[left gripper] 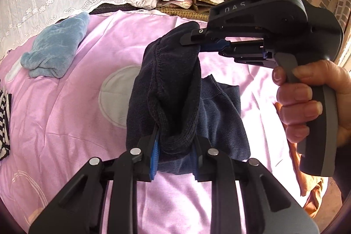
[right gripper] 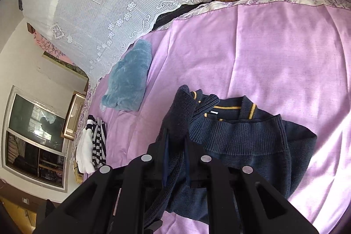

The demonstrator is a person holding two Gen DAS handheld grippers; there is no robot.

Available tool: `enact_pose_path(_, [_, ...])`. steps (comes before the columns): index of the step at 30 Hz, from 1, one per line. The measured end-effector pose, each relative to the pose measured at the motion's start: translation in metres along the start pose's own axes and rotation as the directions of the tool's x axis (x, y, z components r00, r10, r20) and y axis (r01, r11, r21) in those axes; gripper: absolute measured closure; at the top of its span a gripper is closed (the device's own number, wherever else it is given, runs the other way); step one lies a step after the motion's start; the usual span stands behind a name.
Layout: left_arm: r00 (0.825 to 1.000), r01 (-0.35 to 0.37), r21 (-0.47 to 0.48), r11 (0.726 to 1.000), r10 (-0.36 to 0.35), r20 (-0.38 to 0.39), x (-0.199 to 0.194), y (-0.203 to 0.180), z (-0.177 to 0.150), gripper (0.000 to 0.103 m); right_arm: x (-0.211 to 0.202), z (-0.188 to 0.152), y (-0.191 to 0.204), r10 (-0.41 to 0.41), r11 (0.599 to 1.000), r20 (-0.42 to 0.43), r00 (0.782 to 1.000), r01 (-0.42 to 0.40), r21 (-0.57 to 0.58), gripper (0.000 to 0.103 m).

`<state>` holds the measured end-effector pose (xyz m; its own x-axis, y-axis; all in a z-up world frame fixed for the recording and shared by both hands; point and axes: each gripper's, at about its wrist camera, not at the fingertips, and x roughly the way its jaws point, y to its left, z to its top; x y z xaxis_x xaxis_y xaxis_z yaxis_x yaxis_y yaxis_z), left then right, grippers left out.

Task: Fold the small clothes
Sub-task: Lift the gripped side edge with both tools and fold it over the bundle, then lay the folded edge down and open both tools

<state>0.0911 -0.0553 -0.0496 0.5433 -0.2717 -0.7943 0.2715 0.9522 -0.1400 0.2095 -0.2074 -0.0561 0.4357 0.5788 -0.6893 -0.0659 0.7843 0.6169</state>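
My left gripper (left gripper: 175, 144) is squeezed tight on a thick fold of the dark blue sweater (left gripper: 173, 91). The cloth bulges up between its blue pads (left gripper: 154, 152), and the jaws are only a little apart. My right gripper (left gripper: 193, 41) pinches the same sweater higher up, just ahead of my left one and over to its right. Its jaws are almost closed on the cloth. My right hand (left gripper: 307, 102) wraps around its gray handle.

Part of the sweater hangs lifted between my two grippers. The rest of it lies on the pink bed cover (right gripper: 263, 47), right in front of my right gripper (right gripper: 176, 137). I can see its ribbed edge and a collar with yellow stripes (right gripper: 228, 106).

A fluffy blue towel (left gripper: 54, 47) sits far ahead of my left gripper, off to the left. A striped black and white cloth (right gripper: 97, 142) lies to the left of my right gripper. White lace (right gripper: 109, 3) hangs beyond the bed.
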Motion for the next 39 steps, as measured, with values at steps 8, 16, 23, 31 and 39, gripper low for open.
enact_pose_path(8, [0.999,0.025,0.106,0.994,-0.023,-0.024,0.014,-0.061,-0.005,0.081,-0.039,-0.009,-0.058,0.005,0.998,0.032,0.999,-0.007,0.060,0.091])
enact_pose_path(16, [0.997,0.042,0.173,0.984,-0.030,-0.072,0.042,-0.109,-0.013,0.081,-0.048,-0.021,-0.118,-0.024,0.990,0.027,0.999,0.020,0.142,0.091])
enact_pose_path(23, [0.990,0.024,0.236,0.971,0.009,-0.138,0.073,-0.134,-0.031,0.080,-0.029,-0.041,-0.166,-0.043,0.974,-0.027,0.999,0.048,0.220,0.091])
enact_pose_path(31, [0.986,0.025,0.266,0.964,0.019,-0.163,0.086,-0.141,-0.040,0.077,-0.018,-0.052,-0.188,-0.025,0.965,-0.033,0.999,0.032,0.261,0.091])
enact_pose_path(39, [0.984,0.038,0.276,0.961,0.011,-0.176,0.091,-0.142,-0.043,0.072,-0.016,-0.057,-0.194,-0.016,0.958,-0.026,1.000,0.023,0.287,0.090])
